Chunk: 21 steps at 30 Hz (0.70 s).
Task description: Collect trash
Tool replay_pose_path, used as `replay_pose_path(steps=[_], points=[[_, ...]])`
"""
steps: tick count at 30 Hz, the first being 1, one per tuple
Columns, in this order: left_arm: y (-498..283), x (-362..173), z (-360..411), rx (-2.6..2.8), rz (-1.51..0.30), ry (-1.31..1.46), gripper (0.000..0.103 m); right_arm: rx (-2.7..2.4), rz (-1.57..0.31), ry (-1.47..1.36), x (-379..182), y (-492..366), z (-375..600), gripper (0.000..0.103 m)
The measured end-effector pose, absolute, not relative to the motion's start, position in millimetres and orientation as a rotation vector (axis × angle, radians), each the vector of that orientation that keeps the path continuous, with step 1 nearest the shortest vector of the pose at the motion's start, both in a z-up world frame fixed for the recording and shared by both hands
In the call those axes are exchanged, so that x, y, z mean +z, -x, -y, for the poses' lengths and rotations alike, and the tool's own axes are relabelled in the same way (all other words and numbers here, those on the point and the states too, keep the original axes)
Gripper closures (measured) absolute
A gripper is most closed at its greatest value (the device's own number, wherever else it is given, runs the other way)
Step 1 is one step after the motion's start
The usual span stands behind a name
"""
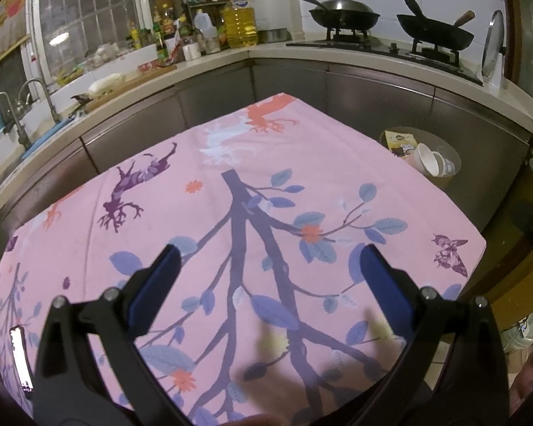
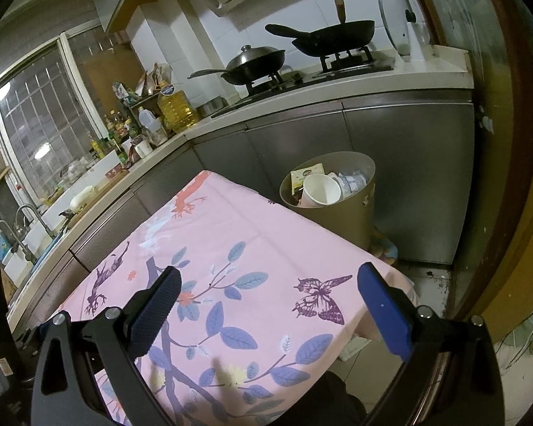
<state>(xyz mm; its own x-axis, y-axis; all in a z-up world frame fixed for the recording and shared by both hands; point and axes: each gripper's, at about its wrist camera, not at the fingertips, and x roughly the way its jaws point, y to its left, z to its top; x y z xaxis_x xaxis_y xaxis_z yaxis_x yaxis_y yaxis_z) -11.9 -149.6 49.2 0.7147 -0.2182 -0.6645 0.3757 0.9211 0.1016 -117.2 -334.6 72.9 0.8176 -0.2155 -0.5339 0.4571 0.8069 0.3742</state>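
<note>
A tan trash bin (image 2: 337, 213) stands on the floor past the table's far right corner, holding a white paper cup (image 2: 319, 191), a yellow packet (image 2: 305, 175) and clear plastic. It also shows in the left wrist view (image 1: 423, 158). A table under a pink floral cloth (image 1: 248, 213) fills both views (image 2: 248, 248). My left gripper (image 1: 270, 255) is open and empty above the cloth. My right gripper (image 2: 270, 280) is open and empty above the cloth's right part. I see no loose trash on the cloth.
A phone (image 1: 20, 358) lies at the table's left edge. A kitchen counter (image 1: 213, 60) wraps behind, with bottles (image 1: 238, 21), two woks on a stove (image 1: 344, 14), a glass lid (image 1: 492, 44) and a sink with taps (image 1: 17, 113).
</note>
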Motion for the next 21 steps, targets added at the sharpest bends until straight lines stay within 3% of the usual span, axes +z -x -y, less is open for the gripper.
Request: replay_pose_path(steps=[21], points=[[9,51,142,-0.312,-0.707,-0.211,0.006,-0.36,-0.447,-0.503,90,116,335,0.007]])
